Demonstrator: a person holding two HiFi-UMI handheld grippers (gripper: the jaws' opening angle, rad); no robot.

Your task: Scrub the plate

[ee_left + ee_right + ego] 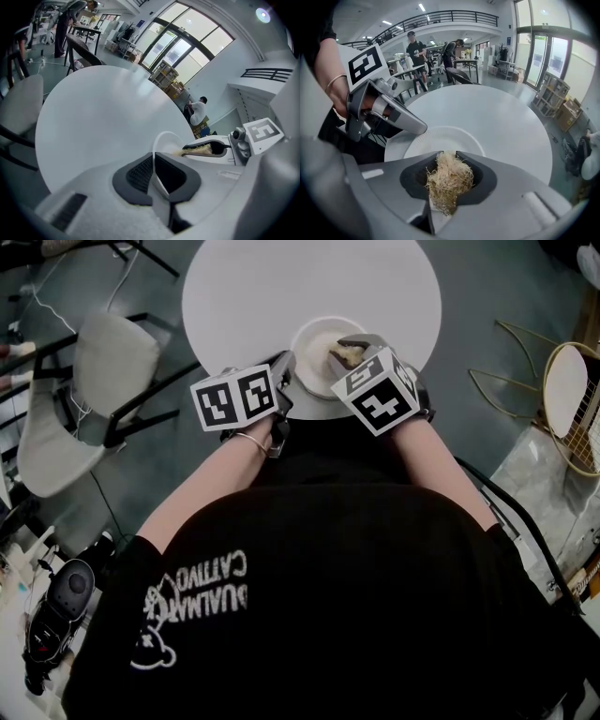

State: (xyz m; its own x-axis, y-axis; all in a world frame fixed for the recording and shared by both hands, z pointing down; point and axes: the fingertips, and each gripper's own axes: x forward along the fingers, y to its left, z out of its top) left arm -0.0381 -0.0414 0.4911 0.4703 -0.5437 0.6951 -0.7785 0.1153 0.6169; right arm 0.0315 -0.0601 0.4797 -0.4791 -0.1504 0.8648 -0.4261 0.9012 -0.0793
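Note:
A white plate [314,354] lies at the near edge of the round white table [281,287]. My left gripper [284,373] is shut on the plate's left rim; in the left gripper view the thin rim [161,140] runs between the dark pads [136,174]. My right gripper [349,351] is shut on a straw-coloured fibre scrubber [347,357] and holds it over the plate's right side. In the right gripper view the scrubber [447,180] fills the jaws, with the plate [445,138] just beyond and the left gripper [419,127] at the plate's left edge.
A pale cushioned chair [103,362] stands left of the table and a gold wire stool [562,390] to its right. Cables and a black device [56,606] lie on the floor at lower left. People [415,47] stand far behind the table.

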